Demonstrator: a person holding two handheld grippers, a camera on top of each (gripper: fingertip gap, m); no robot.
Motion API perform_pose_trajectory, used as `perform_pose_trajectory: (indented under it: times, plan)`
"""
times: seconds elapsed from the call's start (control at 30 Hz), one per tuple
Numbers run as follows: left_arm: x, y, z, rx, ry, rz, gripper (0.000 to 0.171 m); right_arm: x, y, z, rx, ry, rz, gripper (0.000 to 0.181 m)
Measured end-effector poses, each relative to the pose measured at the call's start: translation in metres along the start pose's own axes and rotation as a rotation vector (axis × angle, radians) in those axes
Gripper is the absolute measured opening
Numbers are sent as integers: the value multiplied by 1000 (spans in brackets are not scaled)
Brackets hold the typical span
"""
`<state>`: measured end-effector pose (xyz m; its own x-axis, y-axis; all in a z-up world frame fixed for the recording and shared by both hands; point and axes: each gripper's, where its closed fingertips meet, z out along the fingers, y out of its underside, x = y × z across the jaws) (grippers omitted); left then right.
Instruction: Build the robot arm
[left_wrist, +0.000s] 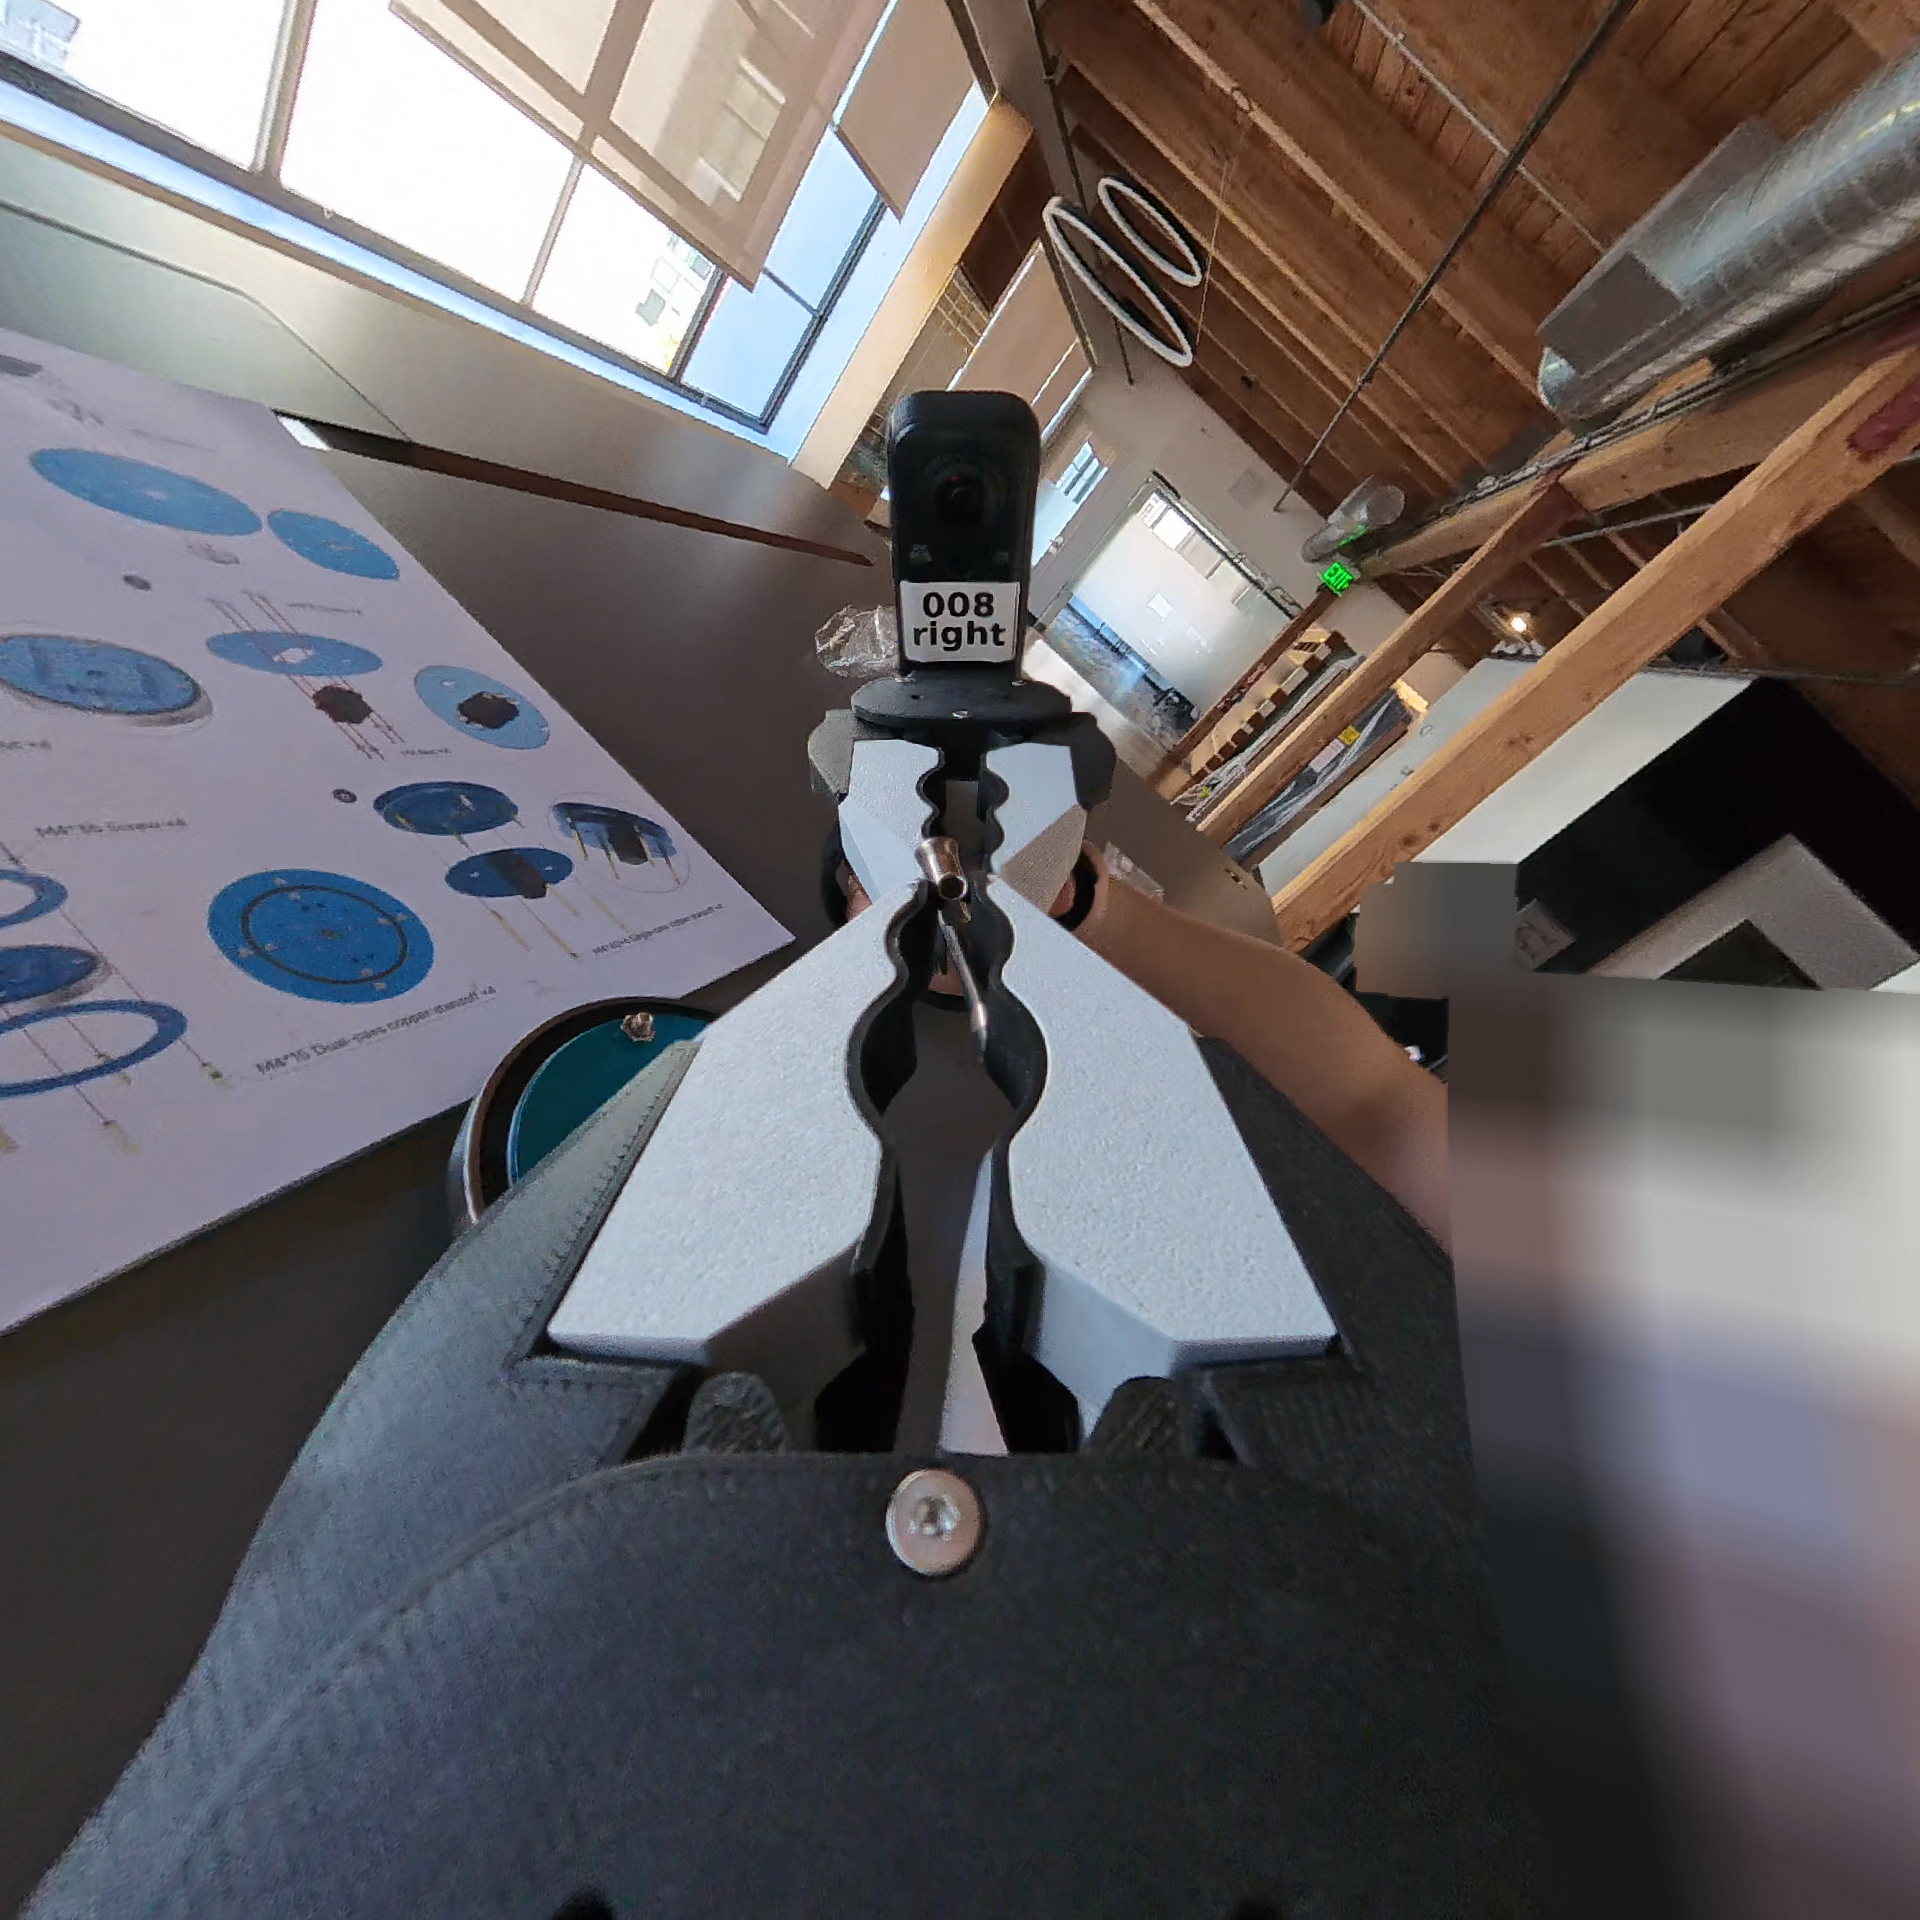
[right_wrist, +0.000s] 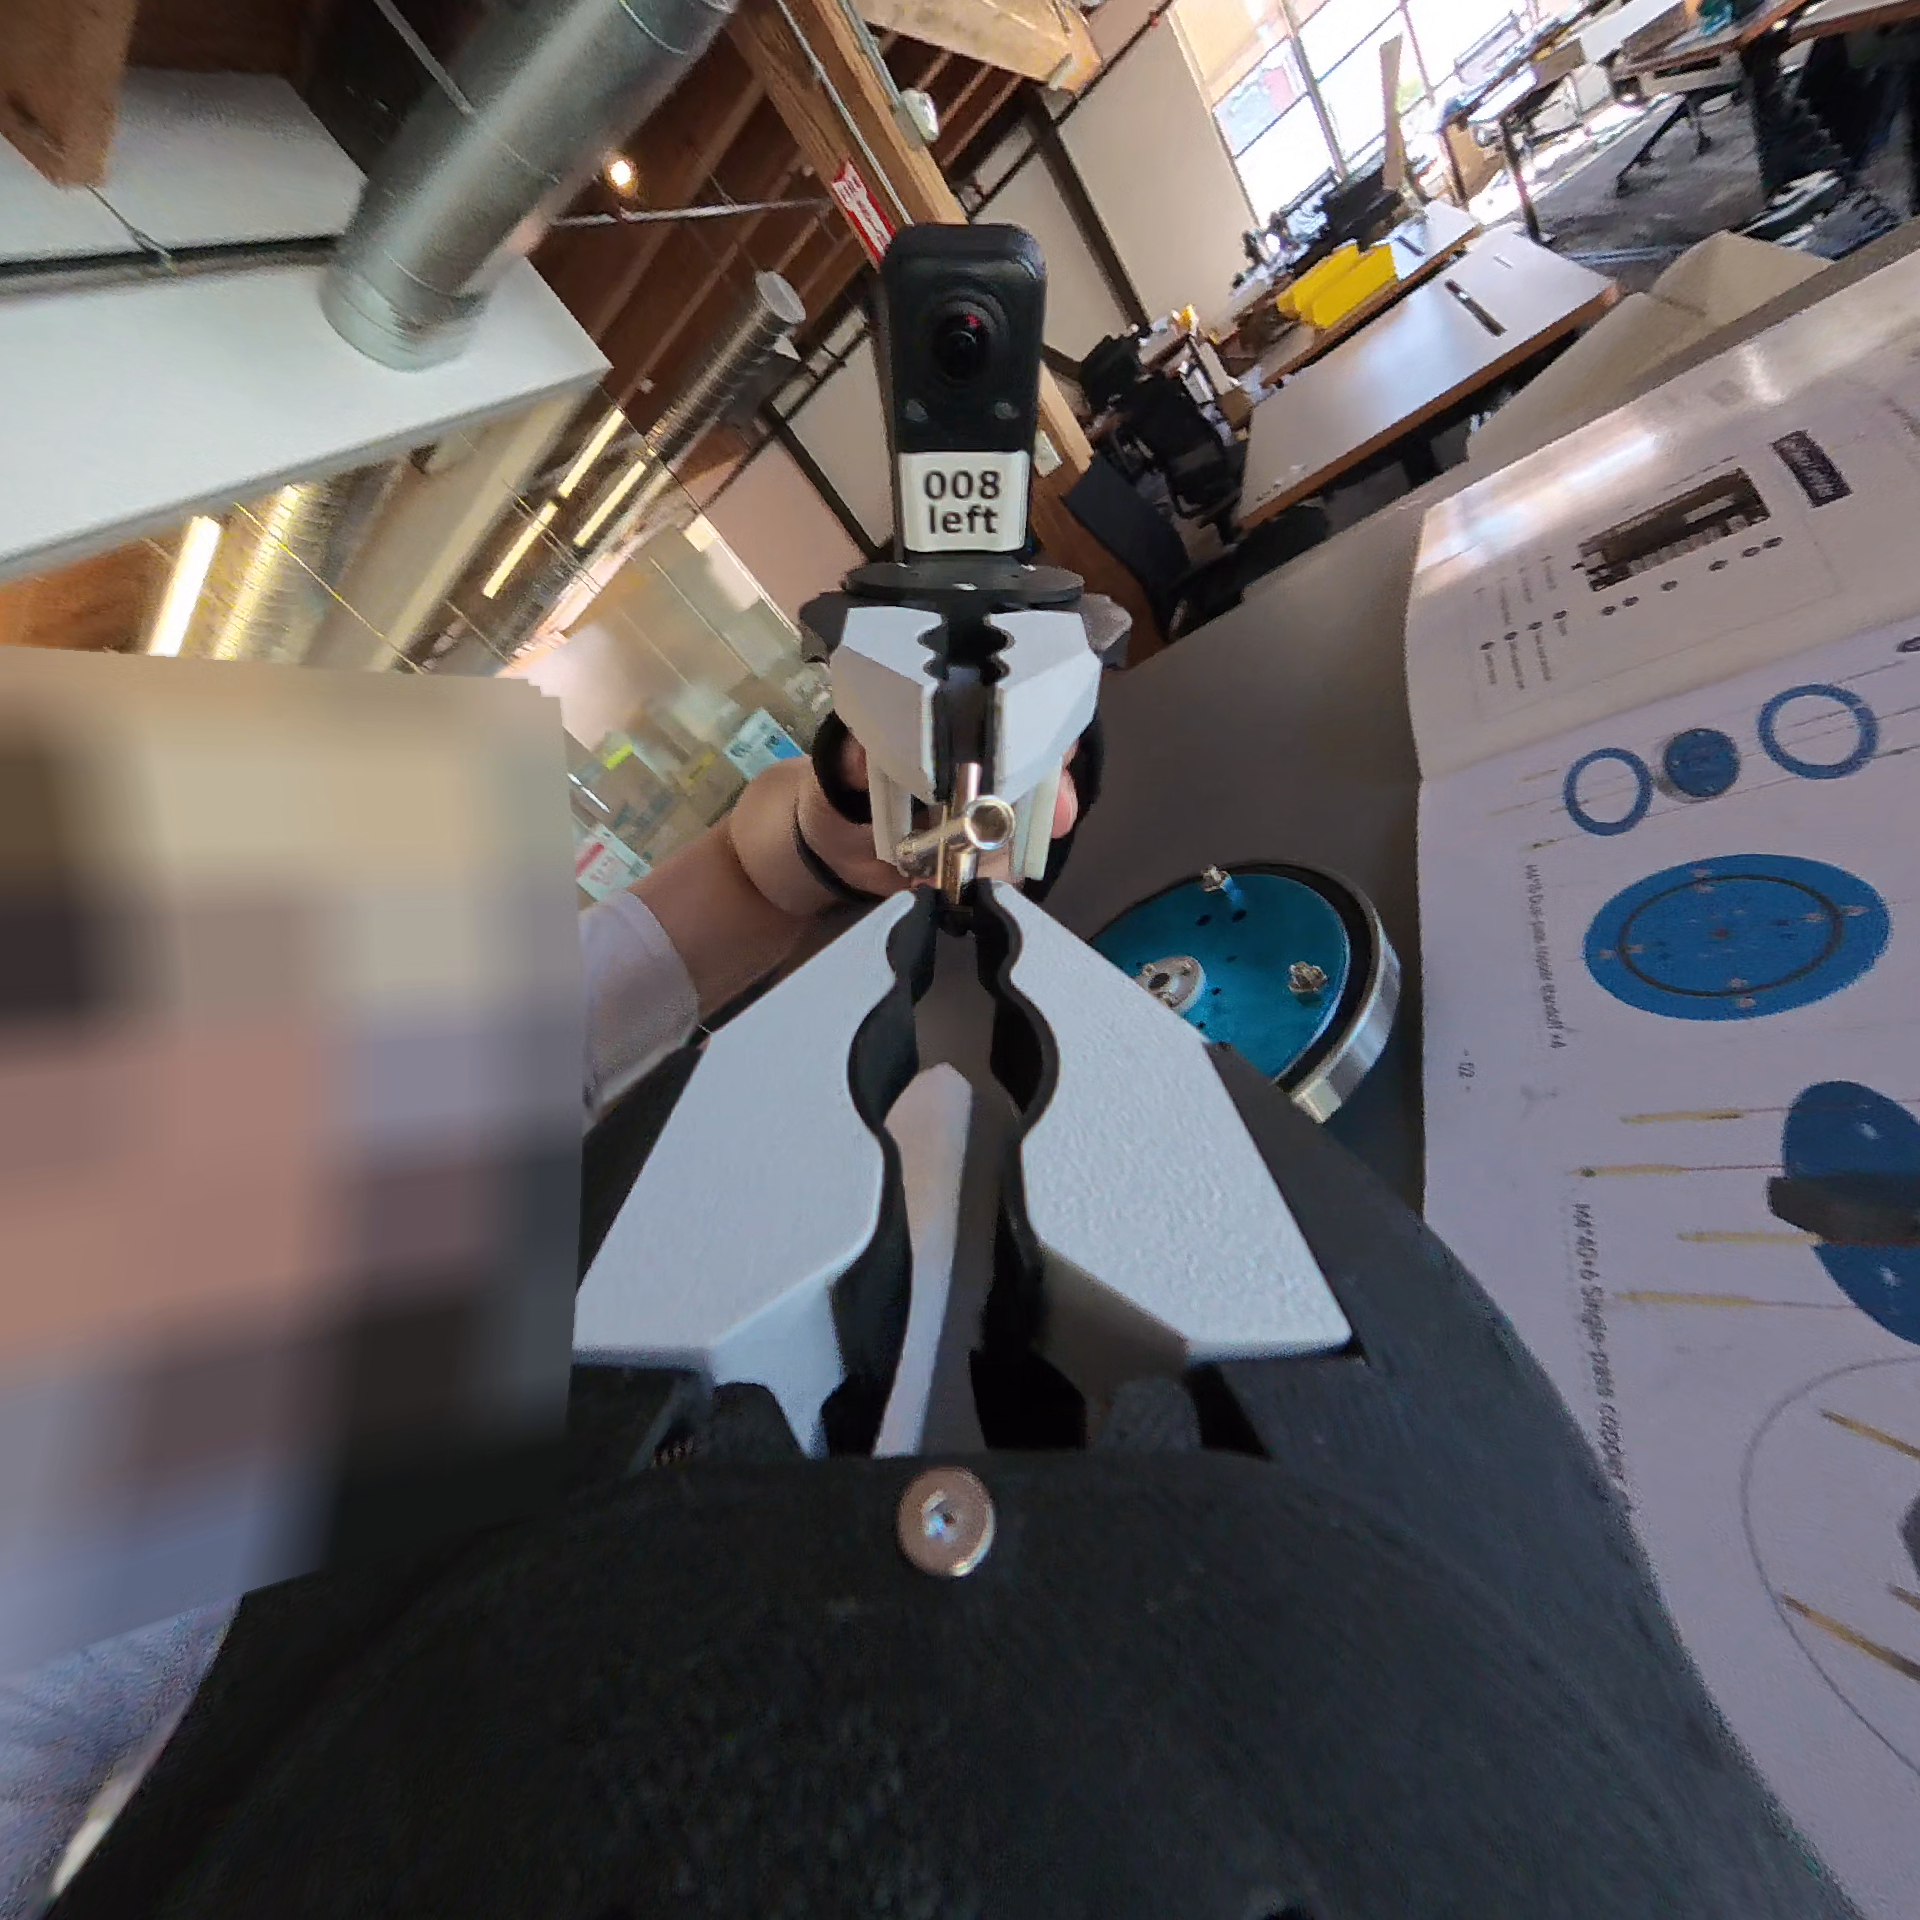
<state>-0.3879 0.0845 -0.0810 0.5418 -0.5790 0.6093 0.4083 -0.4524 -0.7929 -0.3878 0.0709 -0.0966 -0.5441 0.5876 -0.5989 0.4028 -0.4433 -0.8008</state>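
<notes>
**Left hand-held gripper** (left_wrist: 951, 904): Raised off the table and pointed straight at your other tool, tip to tip. Its fingers are clenched on one thin arm of the cross wrench. In the left wrist view that arm runs back from the tips into the narrow slot between the pads.

**Right hand-held gripper** (right_wrist: 951, 906): Faces the left one head-on. Its fingers are drawn close together at the tips, and the wrench's nearest arm ends right there. You cannot tell from either view whether the tips are pinching that arm or only touching it.

**Cross wrench** (right_wrist: 956, 826): A small bright metal tool with four arms and socket ends. It lies dead ahead of both of your tools, in the gap where the tips meet.
- One arm lies roughly in line with the two tools and runs into the left fingers.
- The cross arm sticks out to either side, with an open socket end towards the sheet in the right wrist view.
- The left tool has the deeper hold on it, and the right meets only its end.

**Blue disc** (right_wrist: 1236, 966): A round plate with a few small metal fittings on top, seated in a dark ring with a silver rim. It stands on the table below and beside the meeting tips, apart from both tools.

**Printed sheet** (left_wrist: 312, 831): A white sheet with blue disc diagrams, lying flat just beyond the disc.

**Table** (left_wrist: 623, 644): A dark surface that carries the disc and the sheet.

**Hand** (right_wrist: 790, 842): Wrapped round the left tool's grip behind its fingers.
</notes>
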Motion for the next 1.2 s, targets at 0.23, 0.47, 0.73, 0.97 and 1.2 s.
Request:
perform_pose_trajectory:
  times: [0.23, 0.47, 0.73, 0.97, 1.2]
  plan:
    - [1, 12, 6, -66, -4, 90, 6, 0, -6, -16, -10, 49, -54, 5]
    - [-2, 20, 6, -142, -29, 176, 6, 4, 5, -16, -62, 82, -108, 4]
    - [-10, 30, 5, -242, -85, 350, 6, 12, 13, -15, -100, 173, -247, 5]
    - [-18, 35, 4, -269, -91, 301, 6, 20, 21, -14, -155, 197, -154, 5]
    - [-19, 32, 4, -247, -73, 240, 6, 21, 20, -13, -142, 192, -122, 5]
